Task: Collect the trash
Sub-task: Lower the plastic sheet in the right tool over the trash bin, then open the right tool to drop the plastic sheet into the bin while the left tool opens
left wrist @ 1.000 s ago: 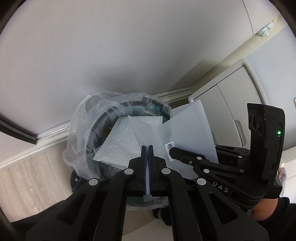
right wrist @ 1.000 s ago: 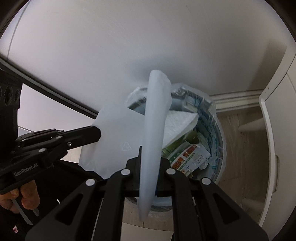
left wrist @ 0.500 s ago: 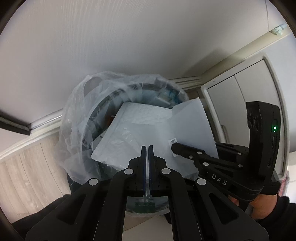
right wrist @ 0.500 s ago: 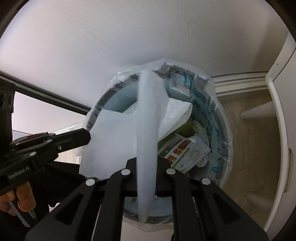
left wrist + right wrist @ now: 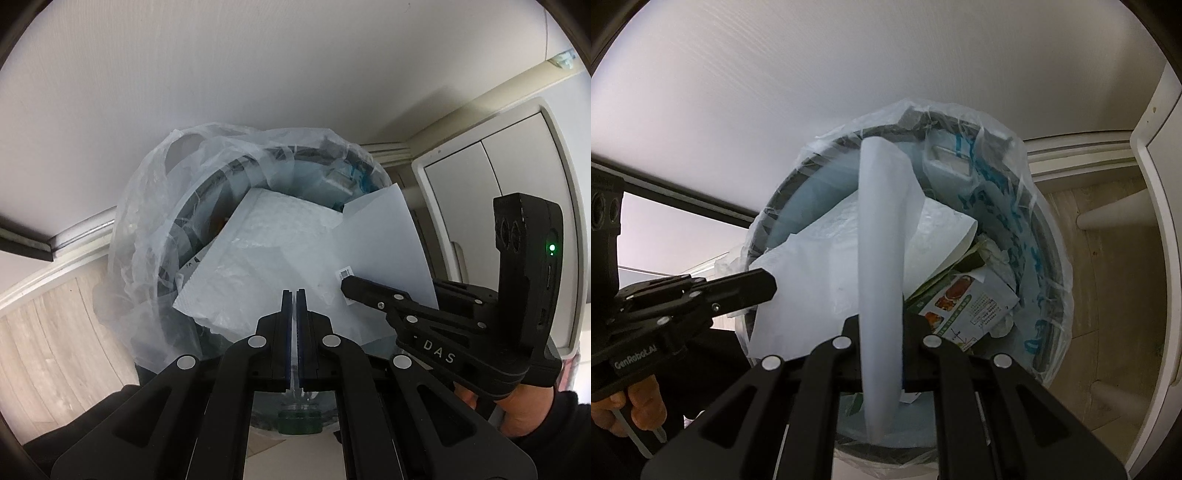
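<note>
Left wrist view had the left gripper (image 5: 293, 295) at lower centre, its two fingers pressed together with only a thin pale edge of the white mailer bag (image 5: 280, 258) pinched between them. From there the white mailer bag spread up and to the right across the middle of the frame, lying over the mouth of the trash bin (image 5: 207, 192). At right centre the right gripper (image 5: 347, 286) reached in from the right edge, its tip on the mailer beside a small barcode label (image 5: 343, 273). A hand (image 5: 517, 410) gripped its handle at lower right.

Right wrist view had the right gripper (image 5: 881, 321) at lower centre, its jaws closed on a fold of the same mailer (image 5: 820, 280), which rose as a curled strip up the middle of the frame. The left gripper (image 5: 768, 286) came in from the left edge, clamped on the sheet's left side. Beyond both, the bin (image 5: 1049, 266), lined with a clear plastic liner (image 5: 1027, 155), filled the centre. Printed packaging (image 5: 971, 306) lay inside at right. A white wall (image 5: 812, 92) filled the top, and pale wood floor (image 5: 1104, 258) showed at right.
</note>
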`<state>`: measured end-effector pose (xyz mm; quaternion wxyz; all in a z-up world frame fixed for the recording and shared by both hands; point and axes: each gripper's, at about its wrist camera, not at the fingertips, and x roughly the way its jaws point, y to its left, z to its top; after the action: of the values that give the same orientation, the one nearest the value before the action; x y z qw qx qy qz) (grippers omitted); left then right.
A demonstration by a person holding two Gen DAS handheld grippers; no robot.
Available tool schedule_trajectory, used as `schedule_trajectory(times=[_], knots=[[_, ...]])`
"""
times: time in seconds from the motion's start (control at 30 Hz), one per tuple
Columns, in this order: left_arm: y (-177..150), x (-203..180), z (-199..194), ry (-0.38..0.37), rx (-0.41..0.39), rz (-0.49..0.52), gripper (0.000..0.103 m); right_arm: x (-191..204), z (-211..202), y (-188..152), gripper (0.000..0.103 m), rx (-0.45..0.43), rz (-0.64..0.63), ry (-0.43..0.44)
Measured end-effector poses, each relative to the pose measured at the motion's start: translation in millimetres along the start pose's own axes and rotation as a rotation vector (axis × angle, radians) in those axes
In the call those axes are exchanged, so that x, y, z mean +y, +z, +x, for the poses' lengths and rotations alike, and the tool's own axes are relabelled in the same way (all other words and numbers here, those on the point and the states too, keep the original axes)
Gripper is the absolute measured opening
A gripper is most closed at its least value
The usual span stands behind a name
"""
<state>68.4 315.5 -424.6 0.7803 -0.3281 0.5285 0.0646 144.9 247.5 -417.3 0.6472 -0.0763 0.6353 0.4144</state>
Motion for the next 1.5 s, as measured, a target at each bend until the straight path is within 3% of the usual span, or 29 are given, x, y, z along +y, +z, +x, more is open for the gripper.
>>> schedule_trajectory(times=[0.43,0.47,0.57,0.73,0.87,1.0,1.1,1.17,1.3,1.5], knots=[[-1,1,-7,-0.004,-0.02,0.001,0.001,29,-15,-5,0.012,-0.037,-0.048,-0.1],[-1,1,-8,-0.004,-0.025,0.004,0.001,31,-16,-5,0.017,-0.038,-0.049,-0.104],[-1,1,-14,0.003,-0.037,0.018,0.001,39,-21,-9,0.055,-0.051,-0.05,-0.122],[-3,2,-24,0.023,-0.056,0.029,0.002,51,-30,-13,0.06,-0.06,-0.069,-0.133],[-3,6,-34,0.045,-0.082,0.012,0.034,61,-35,-19,0.086,-0.066,-0.087,-0.156],[-4,11,-47,0.051,-0.124,-0.004,0.064,61,-43,-23,0.088,-0.08,-0.114,-0.178],[-6,10,-55,0.058,-0.15,-0.003,0.076,64,-50,-27,0.088,-0.092,-0.137,-0.199],[-7,9,-58,0.066,-0.158,-0.006,0.081,67,-54,-30,0.096,-0.1,-0.154,-0.213],[-9,7,-59,0.076,-0.157,-0.01,0.093,69,-58,-33,0.096,-0.107,-0.171,-0.229],[-10,1,-64,0.079,-0.176,0.021,0.097,72,-65,-39,0.096,-0.111,-0.183,-0.261]])
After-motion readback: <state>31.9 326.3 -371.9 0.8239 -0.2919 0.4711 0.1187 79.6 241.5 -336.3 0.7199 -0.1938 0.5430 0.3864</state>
